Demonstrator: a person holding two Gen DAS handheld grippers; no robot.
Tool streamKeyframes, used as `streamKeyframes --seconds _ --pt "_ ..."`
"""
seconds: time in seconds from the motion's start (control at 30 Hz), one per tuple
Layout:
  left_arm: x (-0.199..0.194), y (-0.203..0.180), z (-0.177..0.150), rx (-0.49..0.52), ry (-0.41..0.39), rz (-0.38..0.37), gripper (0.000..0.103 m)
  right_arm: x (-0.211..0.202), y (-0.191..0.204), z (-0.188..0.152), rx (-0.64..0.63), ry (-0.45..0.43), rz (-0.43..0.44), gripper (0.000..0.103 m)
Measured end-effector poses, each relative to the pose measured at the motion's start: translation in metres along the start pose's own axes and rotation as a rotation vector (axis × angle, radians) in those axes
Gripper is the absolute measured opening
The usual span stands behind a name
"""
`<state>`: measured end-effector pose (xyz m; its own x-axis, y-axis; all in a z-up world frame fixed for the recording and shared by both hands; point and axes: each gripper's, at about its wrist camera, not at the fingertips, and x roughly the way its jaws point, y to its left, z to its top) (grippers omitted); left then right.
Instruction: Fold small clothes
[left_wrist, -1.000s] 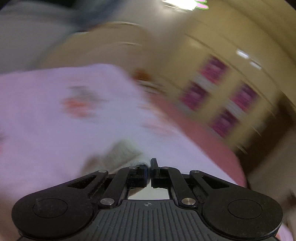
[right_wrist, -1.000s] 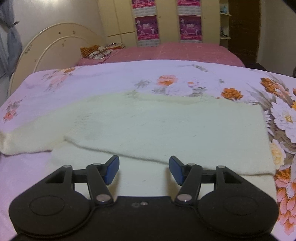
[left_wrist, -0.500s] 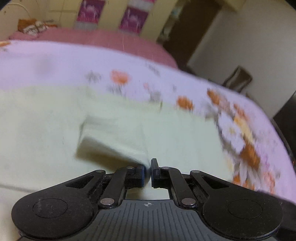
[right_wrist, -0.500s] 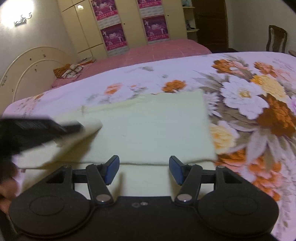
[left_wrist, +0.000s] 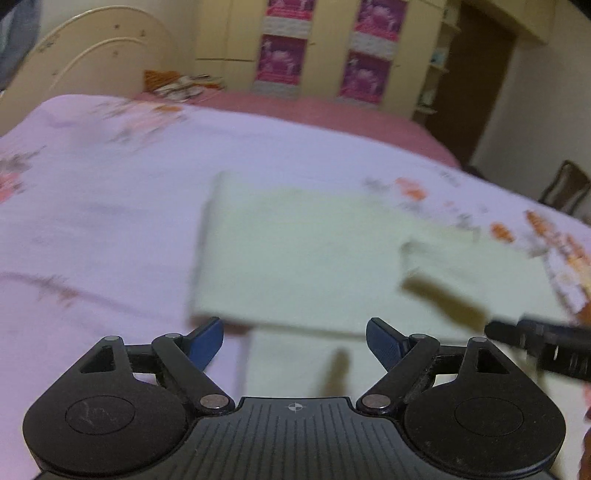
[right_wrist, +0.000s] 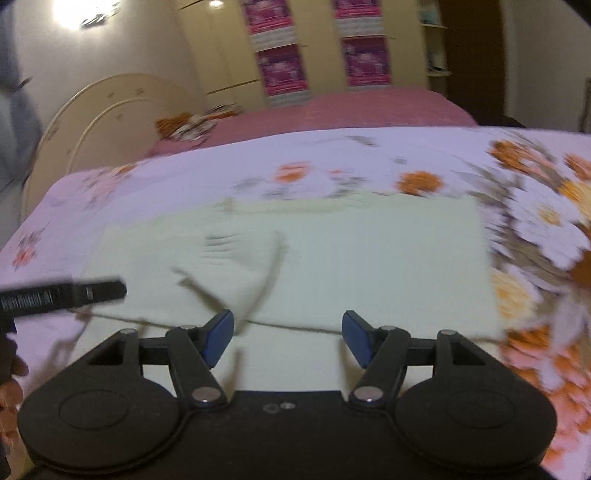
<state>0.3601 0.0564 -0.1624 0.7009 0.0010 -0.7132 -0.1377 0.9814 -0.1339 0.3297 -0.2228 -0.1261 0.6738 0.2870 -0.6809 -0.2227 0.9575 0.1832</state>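
Observation:
A cream knitted garment (left_wrist: 303, 254) lies partly folded on the floral bedspread (left_wrist: 92, 221); it also shows in the right wrist view (right_wrist: 351, 266). A sleeve (right_wrist: 236, 258) lies folded across its body. My left gripper (left_wrist: 295, 341) is open and empty, hovering over the garment's near left edge. My right gripper (right_wrist: 288, 338) is open and empty over the near edge. Each gripper's side shows in the other's view: the right one (left_wrist: 543, 341), the left one (right_wrist: 62, 293).
The lilac floral bedspread (right_wrist: 535, 221) covers the bed. A second bed with a pink cover (left_wrist: 332, 110) and a cream headboard (left_wrist: 99, 59) stand behind. A wardrobe with pink posters (right_wrist: 317, 62) is at the back. A chair (left_wrist: 565, 184) stands at the right.
My left gripper carried the sleeve across the garment, let it go and opened, then drew back left. The right gripper stayed open and swung slightly.

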Motion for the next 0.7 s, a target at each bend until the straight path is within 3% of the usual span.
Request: streamKeyframes --seconds 0.13,0.17,0.23,0.27,0.3,0.43,0.53,0.7 --pt "0.01 0.003 -0.014 0.011 -0.007 0.047 0.084 0.025 0.034 0.005 -0.106 0.014 -0.025 0.064" --pt "0.013 0.002 -0.016 0.019 -0.014 0.062 0.084 0.032 0.04 0.006 -0.132 0.013 -0.047 0.061" --pt "0.016 0.002 -0.015 0.032 -0.035 0.086 0.084 0.039 0.044 0.01 -0.145 0.009 -0.077 0.044" --pt "0.02 -0.001 -0.012 0.03 -0.044 0.094 0.084 0.04 0.042 0.013 -0.126 0.006 -0.083 0.028" --pt "0.022 0.001 -0.008 0.024 -0.053 0.1 0.084 0.037 0.037 0.016 -0.088 -0.006 -0.07 0.019" --pt "0.032 0.002 -0.001 0.016 -0.086 0.138 0.084 0.004 0.001 0.027 0.107 -0.095 -0.052 0.012" --pt "0.038 0.014 0.003 -0.045 -0.107 0.164 0.084 -0.018 -0.036 0.022 0.215 -0.133 -0.109 0.005" --pt "0.039 0.022 0.002 -0.087 -0.124 0.165 0.079 -0.014 -0.079 0.0 0.304 -0.057 -0.186 0.003"
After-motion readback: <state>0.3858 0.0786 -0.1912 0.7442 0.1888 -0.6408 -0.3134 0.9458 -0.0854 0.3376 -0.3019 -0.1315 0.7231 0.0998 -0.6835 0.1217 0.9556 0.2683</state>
